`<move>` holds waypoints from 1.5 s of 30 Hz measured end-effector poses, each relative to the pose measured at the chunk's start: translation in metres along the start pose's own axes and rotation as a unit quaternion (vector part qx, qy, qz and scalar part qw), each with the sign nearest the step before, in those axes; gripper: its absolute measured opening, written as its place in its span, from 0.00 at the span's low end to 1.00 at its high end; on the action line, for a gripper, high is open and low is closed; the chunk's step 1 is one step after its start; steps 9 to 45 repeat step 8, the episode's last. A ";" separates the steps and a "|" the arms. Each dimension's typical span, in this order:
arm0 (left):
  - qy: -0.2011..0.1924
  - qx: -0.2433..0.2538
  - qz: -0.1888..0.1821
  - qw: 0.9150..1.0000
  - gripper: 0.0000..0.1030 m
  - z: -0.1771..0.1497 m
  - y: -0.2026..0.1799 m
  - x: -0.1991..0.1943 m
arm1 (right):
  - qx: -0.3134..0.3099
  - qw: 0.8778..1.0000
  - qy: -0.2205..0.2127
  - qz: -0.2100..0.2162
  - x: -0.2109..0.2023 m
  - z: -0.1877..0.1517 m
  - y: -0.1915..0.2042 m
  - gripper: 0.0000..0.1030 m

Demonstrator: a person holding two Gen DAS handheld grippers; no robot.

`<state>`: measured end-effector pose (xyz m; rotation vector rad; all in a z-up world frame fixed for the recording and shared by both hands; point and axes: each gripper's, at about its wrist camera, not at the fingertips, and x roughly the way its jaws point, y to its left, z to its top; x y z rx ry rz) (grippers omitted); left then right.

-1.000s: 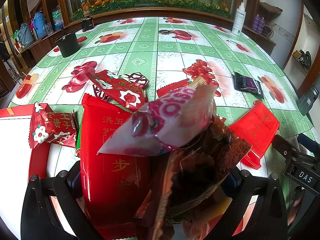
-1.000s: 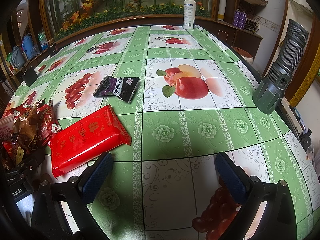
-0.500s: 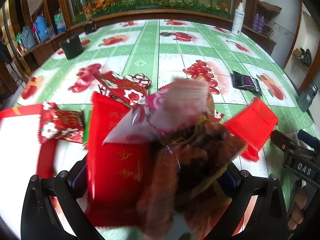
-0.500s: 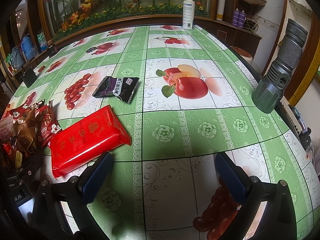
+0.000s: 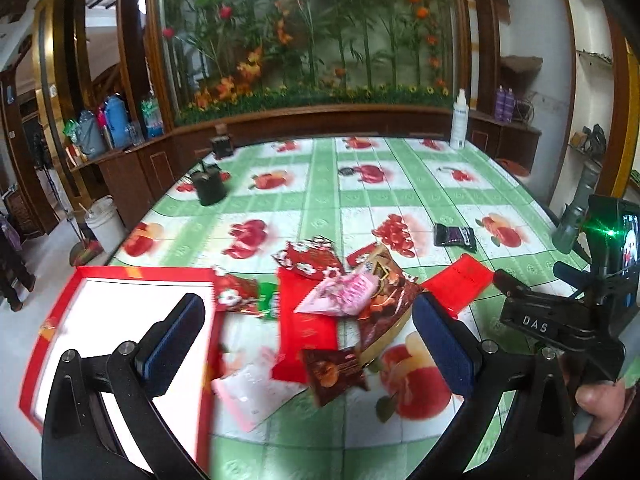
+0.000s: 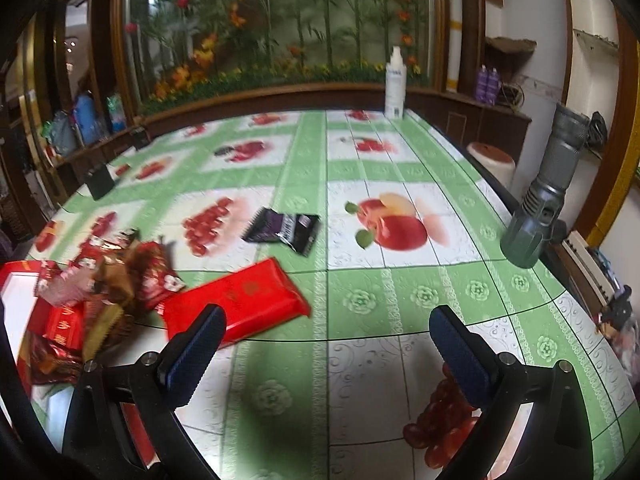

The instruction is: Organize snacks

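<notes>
A heap of snack packets (image 5: 340, 300) lies on the green fruit-print tablecloth: a long red pack (image 5: 306, 328), a pink bag (image 5: 348, 292), brown wrappers (image 5: 384, 312). A red-rimmed white tray (image 5: 120, 276) lies to its left. My left gripper (image 5: 308, 340) is open and empty, raised above the heap. My right gripper (image 6: 324, 344) is open and empty, near a flat red pack (image 6: 240, 300). A dark purple packet (image 6: 284, 230) lies farther out.
A grey flashlight (image 6: 548, 196) stands at the table's right edge. A white spray bottle (image 6: 395, 84) stands at the far edge. A black cup (image 5: 209, 186) and a small dark box (image 5: 222, 146) sit far left. A white bucket (image 5: 105, 226) is on the floor.
My left gripper has opened and pulled up and back from the snacks it was pressed among; they now lie loose on the table. My right gripper has lifted and tilted up slightly.
</notes>
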<state>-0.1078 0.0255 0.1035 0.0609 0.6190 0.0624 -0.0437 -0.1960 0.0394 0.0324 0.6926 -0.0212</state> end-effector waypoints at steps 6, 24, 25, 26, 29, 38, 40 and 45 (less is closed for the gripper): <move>-0.001 -0.014 -0.008 1.000 1.00 -0.011 0.030 -0.018 | 0.023 0.998 -0.062 0.012 -0.035 -0.001 0.005 0.99; -0.002 -0.031 -0.002 1.000 1.00 -0.014 0.048 -0.020 | 0.036 0.996 -0.077 0.032 -0.046 -0.005 0.006 0.99; -0.002 -0.031 -0.002 1.000 1.00 -0.014 0.048 -0.020 | 0.036 0.996 -0.077 0.032 -0.046 -0.005 0.006 0.99; -0.002 -0.031 -0.002 1.000 1.00 -0.014 0.048 -0.020 | 0.036 0.996 -0.077 0.032 -0.046 -0.005 0.006 0.99; -0.002 -0.031 -0.002 1.000 1.00 -0.014 0.048 -0.020 | 0.036 0.996 -0.077 0.032 -0.046 -0.005 0.006 0.99; -0.002 -0.031 -0.002 1.000 1.00 -0.014 0.048 -0.020 | 0.036 0.996 -0.077 0.032 -0.046 -0.005 0.006 0.99; -0.002 -0.031 -0.002 1.000 1.00 -0.014 0.048 -0.020 | 0.036 0.996 -0.077 0.032 -0.046 -0.005 0.006 0.99; -0.002 -0.031 -0.002 1.000 1.00 -0.014 0.048 -0.020 | 0.036 0.996 -0.077 0.032 -0.046 -0.005 0.006 0.99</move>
